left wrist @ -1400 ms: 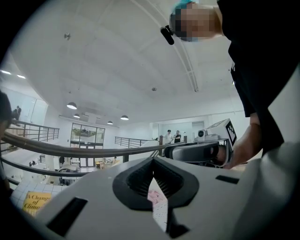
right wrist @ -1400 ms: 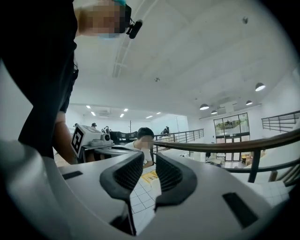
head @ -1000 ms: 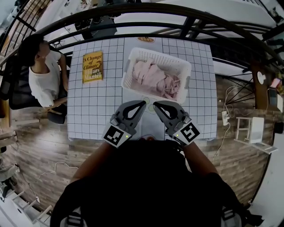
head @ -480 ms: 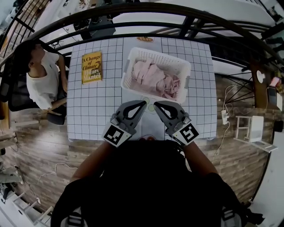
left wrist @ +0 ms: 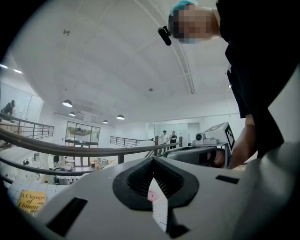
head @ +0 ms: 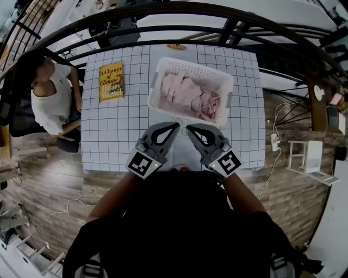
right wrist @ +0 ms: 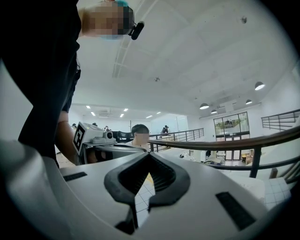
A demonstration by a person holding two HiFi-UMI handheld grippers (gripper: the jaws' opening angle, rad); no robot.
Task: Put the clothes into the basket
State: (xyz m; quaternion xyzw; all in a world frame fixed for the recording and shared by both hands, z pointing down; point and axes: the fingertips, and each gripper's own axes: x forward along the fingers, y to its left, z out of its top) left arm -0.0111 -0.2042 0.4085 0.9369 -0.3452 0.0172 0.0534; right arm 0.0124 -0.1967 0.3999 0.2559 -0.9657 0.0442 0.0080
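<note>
Two grippers are showing at lower centre of the head view, side by side, tips pointing up-frame.

Left gripper (head: 176, 125) is hovering over the near part of the gridded white surface (head: 117, 136). Its fingers (left wrist: 140, 180) are pressing together and pinching nothing. Its own view is showing only a sliver of grid and a bit of pink through the slot behind the tips.

Right gripper (head: 188, 128) is hovering just beside it. Its fingers (right wrist: 161, 180) are likewise pressing together and empty, with only grid showing through the slot. The two tips are sitting near each other.

One white basket (head: 187, 64) is standing on the surface just past the tips, at upper centre of frame.

The clothes (head: 187, 96) are lying inside the basket as one pink heap covering most of its floor. I can't tell how many pieces there are.

One yellow book (head: 111, 81) is lying flat at the upper left of the surface, well apart from the basket.

One small brownish thing (head: 176, 47) is sitting at the far edge, too small to identify.

One person in a white top (head: 50, 98) is sitting at the left edge of frame, beside the surface.

A dark railing (head: 163, 11) is curving across the top of frame.
</note>
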